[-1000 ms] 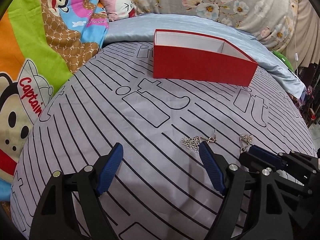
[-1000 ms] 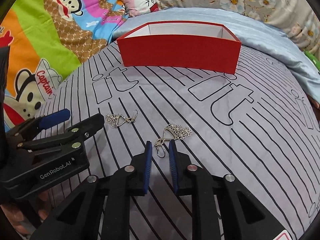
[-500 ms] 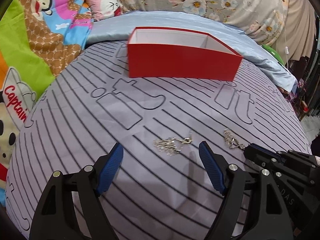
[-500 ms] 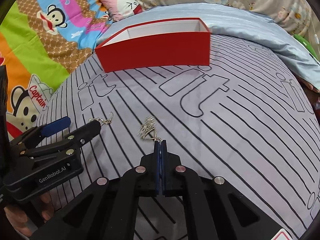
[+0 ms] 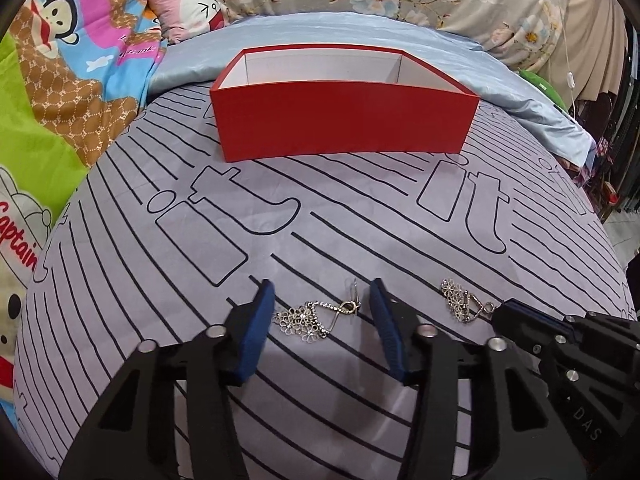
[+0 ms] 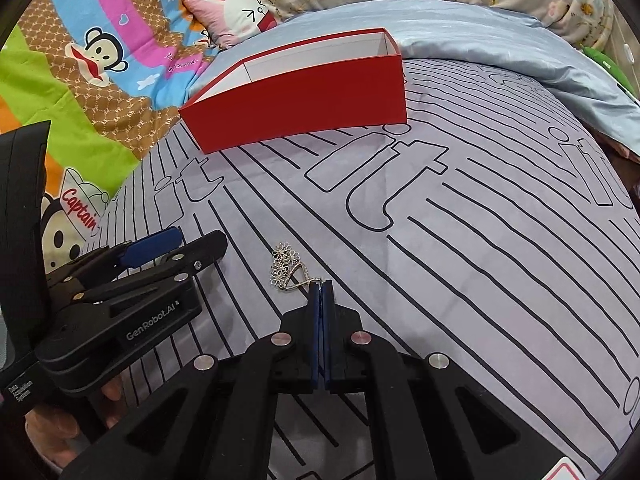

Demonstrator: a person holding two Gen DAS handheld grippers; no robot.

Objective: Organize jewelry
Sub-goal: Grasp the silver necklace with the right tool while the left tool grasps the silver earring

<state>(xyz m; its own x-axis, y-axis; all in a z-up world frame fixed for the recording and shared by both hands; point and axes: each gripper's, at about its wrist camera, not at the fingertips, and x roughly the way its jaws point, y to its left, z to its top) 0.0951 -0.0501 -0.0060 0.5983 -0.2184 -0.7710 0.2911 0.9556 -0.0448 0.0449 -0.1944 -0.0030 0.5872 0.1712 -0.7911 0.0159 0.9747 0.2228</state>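
Two silver flower-cluster earrings lie on the grey striped bedspread. My left gripper [image 5: 320, 300] is open, its blue pads on either side of the first earring [image 5: 312, 318], which lies flat between them. My right gripper [image 6: 321, 286] is shut on the hook of the second earring [image 6: 286, 266]; that earring also shows in the left wrist view [image 5: 460, 306], with the right gripper [image 5: 504, 314] at its lower end. The open red box [image 5: 344, 116] with a white inside stands farther back; in the right wrist view the box [image 6: 300, 102] is at upper left.
The left gripper [image 6: 160, 248] sits left of the held earring in the right wrist view. A cartoon monkey blanket [image 5: 60, 92] lies at the left, a pink pillow [image 5: 188, 4] and a pale blue quilt [image 5: 460, 56] behind the box.
My right gripper shut on the second earring's hook. My left gripper moved forward around the first earring and its jaws narrowed.
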